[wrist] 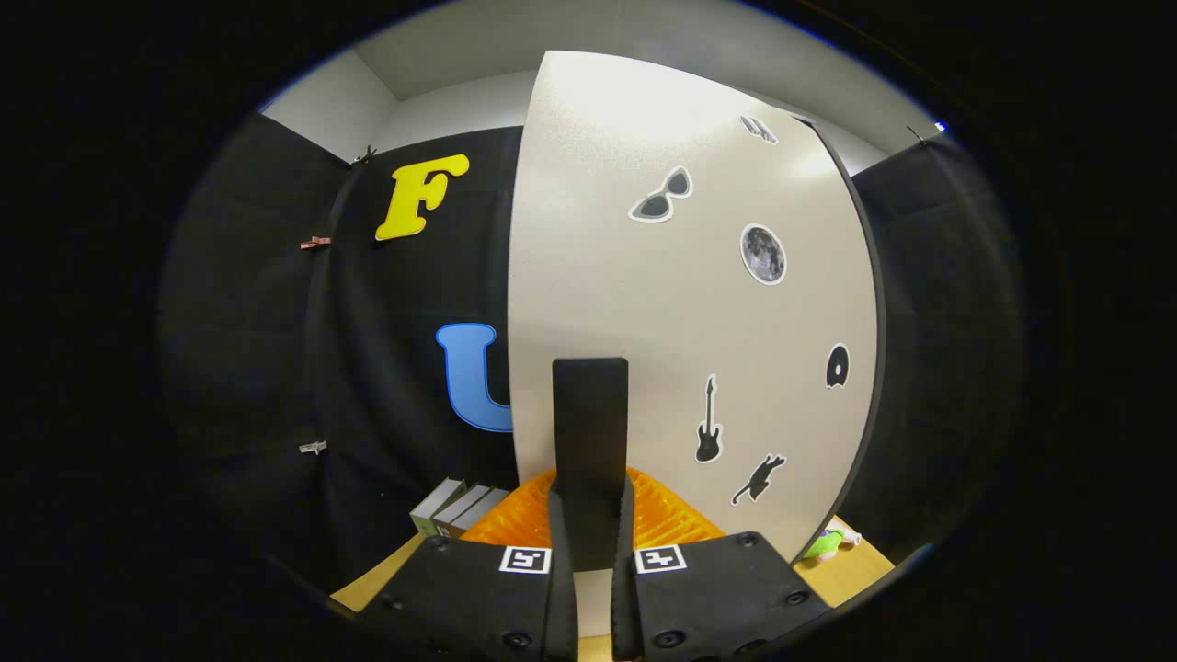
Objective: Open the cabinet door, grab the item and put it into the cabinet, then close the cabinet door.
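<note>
The jaws of the gripper point(590, 542) are pinching the dark upright handle point(590, 432) of the cabinet door point(690, 303), a pale panel dotted with stickers. This looks like the door step — opening or closing, I cannot tell which. A small green item point(825, 544) lies on the counter point(855, 570) just past the door's lower edge. Next: swing the door steadily about its hinge — grip kept firm.

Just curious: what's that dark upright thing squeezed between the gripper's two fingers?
The cabinet door's handle, in the gripper view; the gripper is shut on it.
</note>
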`<move>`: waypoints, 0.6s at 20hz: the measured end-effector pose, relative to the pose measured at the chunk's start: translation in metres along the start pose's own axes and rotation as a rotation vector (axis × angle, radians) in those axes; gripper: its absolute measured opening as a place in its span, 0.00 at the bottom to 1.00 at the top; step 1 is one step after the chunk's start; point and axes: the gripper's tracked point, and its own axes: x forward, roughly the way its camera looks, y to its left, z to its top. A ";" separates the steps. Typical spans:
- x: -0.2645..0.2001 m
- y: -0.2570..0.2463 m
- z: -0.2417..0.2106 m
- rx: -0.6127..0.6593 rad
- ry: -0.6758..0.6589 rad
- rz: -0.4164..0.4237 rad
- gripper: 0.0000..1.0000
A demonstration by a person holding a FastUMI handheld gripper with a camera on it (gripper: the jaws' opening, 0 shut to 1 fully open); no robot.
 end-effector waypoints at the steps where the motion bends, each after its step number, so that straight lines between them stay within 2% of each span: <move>1: -0.004 -0.002 0.000 -0.007 0.003 -0.003 0.18; 6: -0.022 -0.011 0.000 -0.003 0.007 0.010 0.18; 12: -0.047 -0.022 0.003 -0.003 0.016 0.127 0.18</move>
